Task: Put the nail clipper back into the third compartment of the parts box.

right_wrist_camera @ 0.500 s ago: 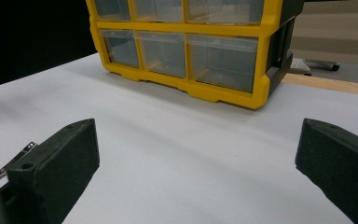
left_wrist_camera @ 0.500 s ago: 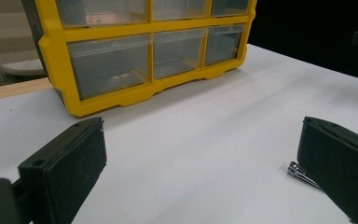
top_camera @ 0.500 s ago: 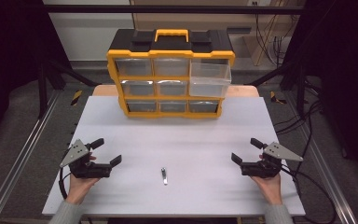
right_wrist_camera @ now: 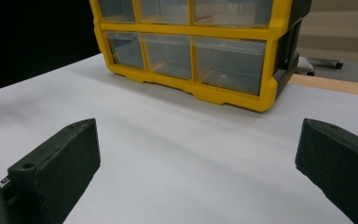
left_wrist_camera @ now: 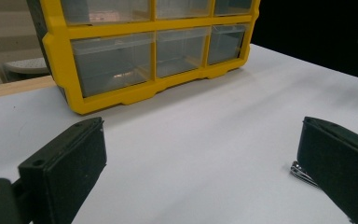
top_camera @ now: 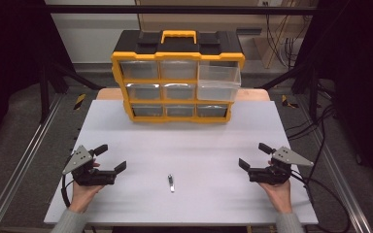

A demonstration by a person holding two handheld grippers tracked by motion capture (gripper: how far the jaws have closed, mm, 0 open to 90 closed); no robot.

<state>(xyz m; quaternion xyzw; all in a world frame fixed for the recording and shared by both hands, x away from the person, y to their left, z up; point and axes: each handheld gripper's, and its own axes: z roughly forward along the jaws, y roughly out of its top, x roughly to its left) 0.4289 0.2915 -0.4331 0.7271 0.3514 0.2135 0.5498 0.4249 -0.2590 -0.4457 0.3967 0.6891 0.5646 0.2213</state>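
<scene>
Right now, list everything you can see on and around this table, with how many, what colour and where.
Drawer organiser: one, yellow frame with black top and yellow handle, nine clear drawers, at the far middle of the table; the upper right drawer is pulled out.
Small metal item: one, silver, lying flat on the near middle of the table, between the two tools; too small to identify.
Table: one, white top with a wooden edge showing at the far side.
Cables: several, black, on the floor to the right of the table.
Left tool: one, black with a grey plate, near left, jaws open, holding nothing.
Right tool: one, black with a grey plate, near right, jaws open, holding nothing.
Hands: two, each gripping a tool at the near edge.
</scene>
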